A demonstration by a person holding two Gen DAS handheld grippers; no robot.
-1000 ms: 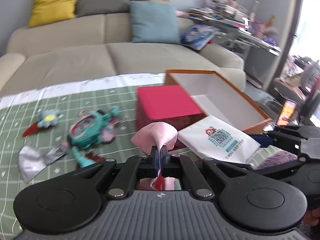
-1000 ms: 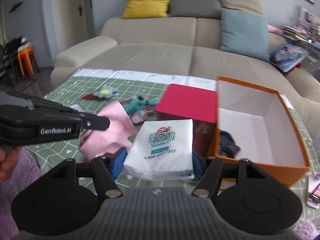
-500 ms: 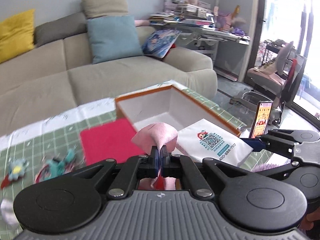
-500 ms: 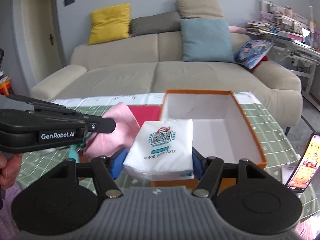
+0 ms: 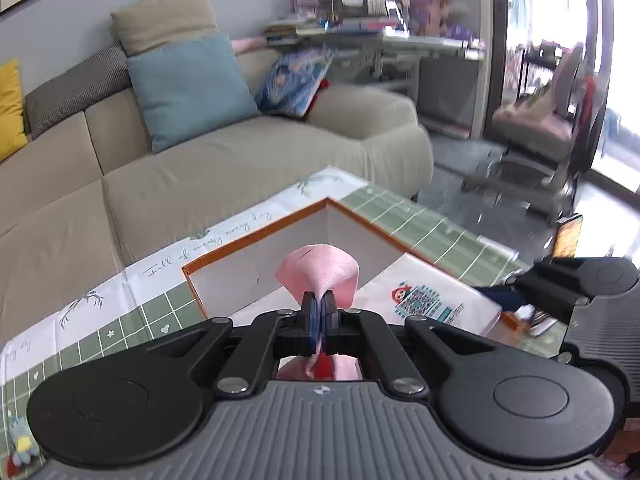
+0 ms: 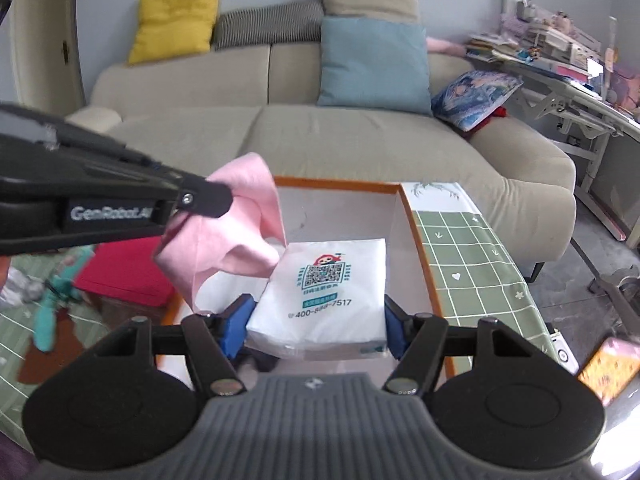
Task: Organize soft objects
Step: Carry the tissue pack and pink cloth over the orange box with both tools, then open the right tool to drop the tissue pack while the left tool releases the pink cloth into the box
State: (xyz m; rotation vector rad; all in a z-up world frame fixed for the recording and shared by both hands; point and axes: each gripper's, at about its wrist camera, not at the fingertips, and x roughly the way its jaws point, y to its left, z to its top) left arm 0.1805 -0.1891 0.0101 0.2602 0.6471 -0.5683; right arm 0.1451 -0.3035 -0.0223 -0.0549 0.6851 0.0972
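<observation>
The left gripper (image 5: 319,308) has its fingers pressed together on a fold of pink cloth (image 5: 318,274), which puffs out just past the tips and hangs below them. Beyond that cloth lies the open box (image 5: 256,236), white inside with an orange rim, its far corner straight ahead of the fingers.

The right gripper (image 6: 316,320) has its blue pads (image 6: 236,320) clamped on the two sides of a white tissue pack (image 6: 324,284), printed with a square code and a phone number. The pack sits level between the fingers, over the inside of the box (image 6: 416,236). To the left of these fingers, the left gripper (image 6: 208,200) reaches in with the pink cloth (image 6: 224,240) draped from its tip, a corner of the cloth overlapping the pack's near left edge.

Further left of the box stands a red block (image 6: 124,272), and past it a teal plush toy (image 6: 60,292) on the green checked tablecloth (image 6: 472,264). A beige sofa (image 6: 340,136) with a blue cushion (image 6: 372,64) and a yellow cushion (image 6: 176,16) runs behind the table. To the right of the fingers, near the table's edge, a phone (image 6: 608,368) shows a lit screen.
</observation>
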